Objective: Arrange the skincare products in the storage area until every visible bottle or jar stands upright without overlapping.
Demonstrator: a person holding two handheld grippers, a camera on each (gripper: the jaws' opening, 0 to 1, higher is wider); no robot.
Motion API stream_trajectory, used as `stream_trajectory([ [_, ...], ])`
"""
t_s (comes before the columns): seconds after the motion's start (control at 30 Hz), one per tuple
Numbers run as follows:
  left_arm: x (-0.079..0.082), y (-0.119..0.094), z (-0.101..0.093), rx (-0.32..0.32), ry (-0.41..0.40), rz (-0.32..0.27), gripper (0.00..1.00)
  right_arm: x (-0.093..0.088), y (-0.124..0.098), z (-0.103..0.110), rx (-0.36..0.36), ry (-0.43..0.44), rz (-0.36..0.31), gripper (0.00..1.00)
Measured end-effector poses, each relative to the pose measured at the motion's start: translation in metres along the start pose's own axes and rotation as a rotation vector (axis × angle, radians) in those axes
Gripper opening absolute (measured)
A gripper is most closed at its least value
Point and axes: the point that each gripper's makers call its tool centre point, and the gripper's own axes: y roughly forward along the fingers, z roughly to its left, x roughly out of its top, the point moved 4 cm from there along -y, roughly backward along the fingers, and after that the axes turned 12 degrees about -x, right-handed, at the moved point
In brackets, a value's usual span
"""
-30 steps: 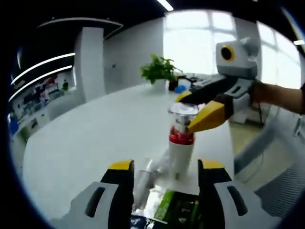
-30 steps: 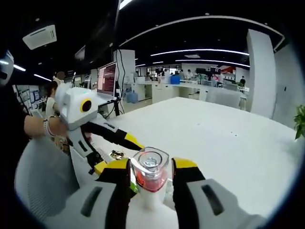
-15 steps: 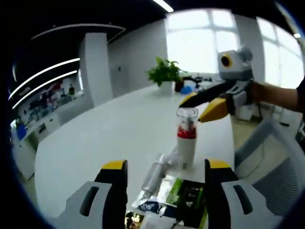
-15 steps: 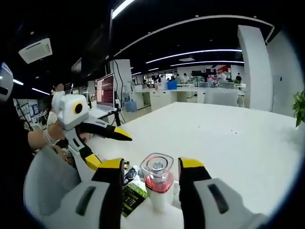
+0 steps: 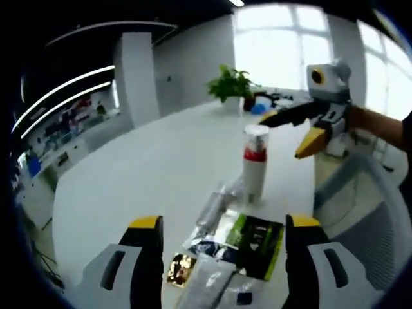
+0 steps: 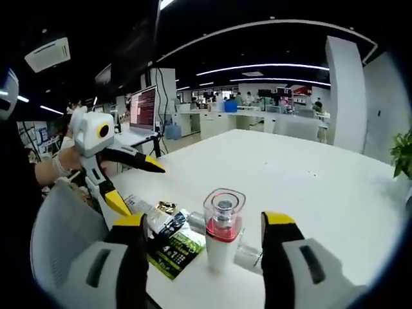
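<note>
bench: a large white bench (image 5: 148, 174) (image 6: 309, 187) carries everything; a grey mesh chair back (image 5: 380, 219) (image 6: 58, 238) stands at its near edge.
pump bottle: a white bottle with a red band and a clear cap (image 5: 255, 162) (image 6: 222, 230) stands upright on the bench, free of both grippers.
clear tube: a clear, silver-tinted tube (image 5: 211, 206) lies on its side just beside the bottle's base; in the right gripper view a clear piece (image 6: 251, 256) lies low behind the bottle, its shape hard to make out.
sachets: a dark green and black packet (image 5: 256, 237) (image 6: 170, 246) lies flat near the bottle, overlapping silvery packets (image 5: 215, 277) and a small gold-printed one (image 5: 180, 269) (image 6: 166, 207).
left gripper: its own view has the left gripper (image 5: 222, 222) with yellow-tipped jaws spread wide over the packets, gripping nothing; from the right gripper view it (image 6: 138, 183) hovers above the packets, jaws apart, a hand (image 6: 51, 170) behind it.
right gripper: the right gripper (image 6: 206, 219) has its jaws wide on either side of the bottle, not touching it; in the left gripper view it (image 5: 293, 132) hangs beside the bottle's cap, jaws parted, holding nothing.
background: a potted green plant (image 5: 232, 87) sits at the far end of the bench; a monitor (image 6: 143, 108) stands behind the left gripper.
</note>
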Motion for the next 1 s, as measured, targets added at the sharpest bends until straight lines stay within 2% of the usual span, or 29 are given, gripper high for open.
stream_trajectory([
  [0.27,-0.011,-0.014,-0.003,0.026,-0.029,0.040,0.88,-0.002,-0.003,0.004,-0.013,0.016,0.021,0.86],
  [0.5,-0.017,-0.031,-0.002,0.058,-0.070,0.038,0.97,-0.006,-0.009,0.011,-0.020,0.007,0.052,0.94],
  [0.67,-0.026,-0.040,0.000,0.074,-0.080,0.062,0.97,-0.010,-0.009,0.016,-0.041,-0.015,0.073,0.99],
  [0.73,-0.031,-0.044,0.002,0.084,-0.076,0.070,0.97,-0.012,-0.010,0.016,-0.071,-0.031,0.083,0.99],
  [0.87,-0.035,-0.048,0.003,0.095,-0.066,0.083,0.97,-0.011,-0.011,0.020,-0.076,0.016,0.063,0.99],
  [1.0,-0.039,-0.052,0.005,0.105,-0.061,0.101,0.97,-0.016,-0.011,0.022,-0.078,0.014,0.084,0.99],
])
